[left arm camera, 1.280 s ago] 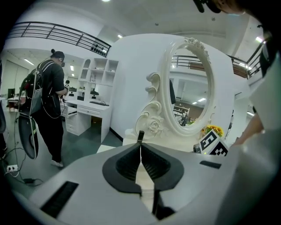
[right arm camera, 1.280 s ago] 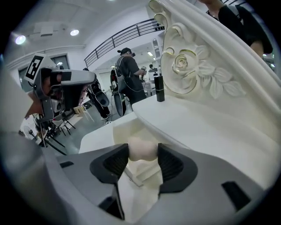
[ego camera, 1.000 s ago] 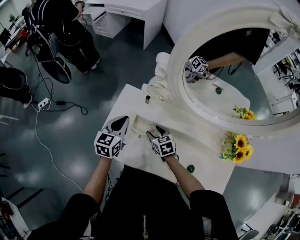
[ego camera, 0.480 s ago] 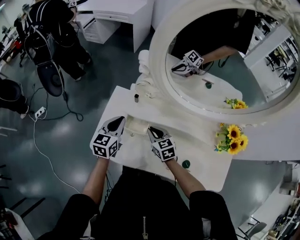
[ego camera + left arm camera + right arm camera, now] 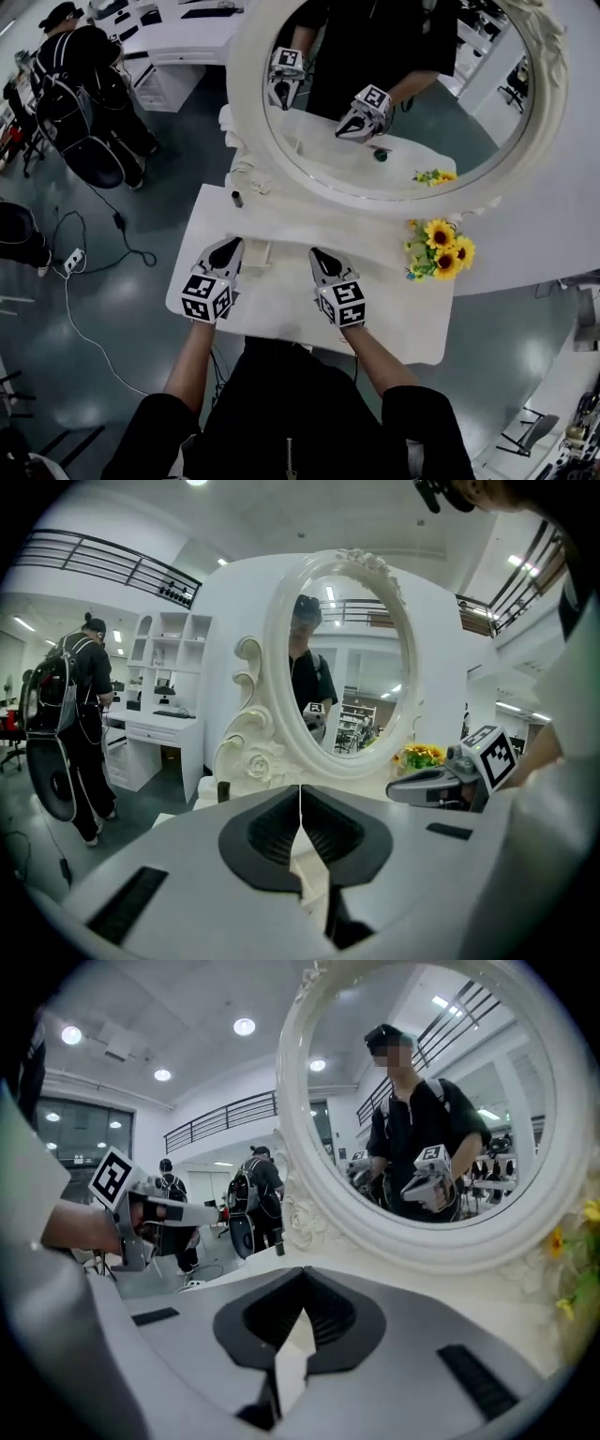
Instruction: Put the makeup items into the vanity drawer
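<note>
My left gripper [image 5: 232, 246] and right gripper [image 5: 319, 253] hover side by side over the white vanity top [image 5: 398, 314], both pointing at the oval mirror [image 5: 253, 122]. The left gripper [image 5: 300, 803] is shut with nothing in it. The right gripper [image 5: 302, 1283] has just been closing; its jaws now meet with nothing between them. A small cream compartment edge [image 5: 258, 253] shows beside the left gripper. A small dark bottle [image 5: 236, 198] stands at the table's back left by the mirror's foot. A green item shows only in the mirror's reflection [image 5: 380, 155].
Sunflowers [image 5: 439, 246] stand at the back right against the mirror frame. A person with a backpack [image 5: 80, 75] stands on the floor far left, with a cable [image 5: 94, 248] nearby. White desks [image 5: 178, 37] line the back.
Both grippers have lifted and drawn apart over the table. Much less of the cream compartment shows than before. The green item on the table by my right arm is now hidden.
</note>
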The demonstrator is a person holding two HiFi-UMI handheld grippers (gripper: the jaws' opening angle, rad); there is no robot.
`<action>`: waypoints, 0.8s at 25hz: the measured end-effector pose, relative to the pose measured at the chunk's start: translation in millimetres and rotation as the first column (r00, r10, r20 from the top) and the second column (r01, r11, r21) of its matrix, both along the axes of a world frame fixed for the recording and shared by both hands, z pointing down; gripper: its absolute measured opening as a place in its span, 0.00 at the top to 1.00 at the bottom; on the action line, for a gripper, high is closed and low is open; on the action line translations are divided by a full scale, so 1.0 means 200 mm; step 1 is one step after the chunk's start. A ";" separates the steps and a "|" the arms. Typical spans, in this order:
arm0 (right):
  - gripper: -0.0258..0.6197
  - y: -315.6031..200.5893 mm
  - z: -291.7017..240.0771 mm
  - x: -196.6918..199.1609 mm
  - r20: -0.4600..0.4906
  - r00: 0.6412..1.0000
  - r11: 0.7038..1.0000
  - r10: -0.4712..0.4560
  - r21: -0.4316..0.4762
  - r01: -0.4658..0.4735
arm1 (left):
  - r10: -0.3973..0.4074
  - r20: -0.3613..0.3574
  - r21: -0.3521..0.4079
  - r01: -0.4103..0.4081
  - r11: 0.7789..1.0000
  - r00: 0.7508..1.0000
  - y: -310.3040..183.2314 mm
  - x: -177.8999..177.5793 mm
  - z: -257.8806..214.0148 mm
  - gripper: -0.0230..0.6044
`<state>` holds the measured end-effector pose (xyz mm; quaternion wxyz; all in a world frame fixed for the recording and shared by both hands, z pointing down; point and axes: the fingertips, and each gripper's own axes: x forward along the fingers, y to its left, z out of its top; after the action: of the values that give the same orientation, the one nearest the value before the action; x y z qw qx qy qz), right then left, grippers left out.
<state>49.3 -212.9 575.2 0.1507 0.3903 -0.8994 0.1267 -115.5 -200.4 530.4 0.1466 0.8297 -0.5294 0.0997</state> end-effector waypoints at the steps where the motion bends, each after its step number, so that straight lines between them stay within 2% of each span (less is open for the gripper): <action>1: 0.95 0.00 -0.04 0.06 0.007 1.000 1.000 0.021 0.023 -0.021 | 0.011 0.001 0.010 -0.011 1.000 1.000 0.00 0.04 -0.02 0.93; 6: 0.95 0.00 -0.22 0.31 0.062 0.992 0.988 0.108 0.102 -0.114 | 0.055 0.010 0.059 -0.055 0.997 0.998 0.00 0.20 -0.09 0.93; 12: 0.95 0.05 -0.28 0.55 0.064 0.983 0.973 0.170 0.147 -0.178 | 0.094 0.014 0.071 -0.094 0.993 0.996 0.03 0.36 -0.11 0.93; 16: 0.95 0.08 -0.24 0.68 0.046 0.979 0.970 0.196 0.140 -0.201 | 0.126 0.023 0.059 -0.128 0.990 0.992 0.06 0.45 -0.09 0.93; 20: 0.95 0.16 -0.11 0.80 0.018 0.973 0.969 0.230 0.088 -0.230 | 0.163 0.030 0.030 -0.164 0.986 0.986 0.10 0.52 -0.03 0.93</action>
<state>209.7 -181.1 553.7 0.1139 0.4978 -0.8534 0.1043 -11.2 -180.9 525.3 0.1173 0.8710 -0.4631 0.1142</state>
